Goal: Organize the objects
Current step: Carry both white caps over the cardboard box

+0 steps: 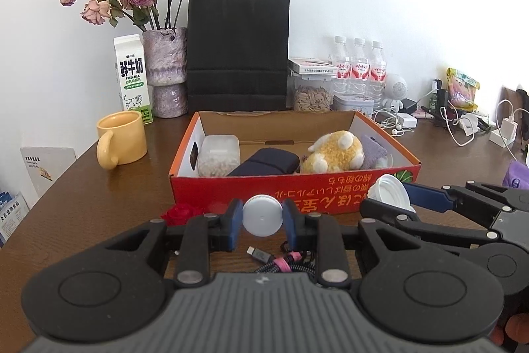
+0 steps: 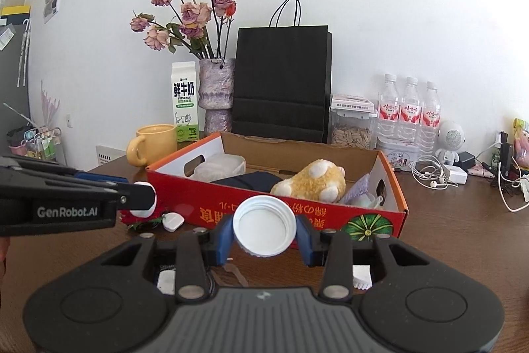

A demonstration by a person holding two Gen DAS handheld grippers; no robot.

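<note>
1. Far left on the dark brown wooden table (image 1: 99, 194), a glossy yellow ceramic mug (image 1: 121, 139) stands in front of a white milk carton (image 1: 133, 78) and a mottled purple vase (image 1: 165, 68) of dried roses.
2. The left gripper (image 1: 262, 220) has its blue-padded jaws clamped on a smooth, round white plastic lid (image 1: 262, 219), closed face toward the camera, in front of the box.
3. The red cardboard box (image 1: 297, 191) holds a clear plastic tub (image 1: 219, 154), a dark navy pouch (image 1: 264, 161) and a fuzzy yellow plush toy (image 1: 335, 151).
4. The right gripper (image 2: 264, 229) is clamped on a wider white ribbed plastic cap (image 2: 264, 227), hollow side showing, near the box's front wall.
5. Far right lie tangled white cables (image 1: 463, 124).
</note>
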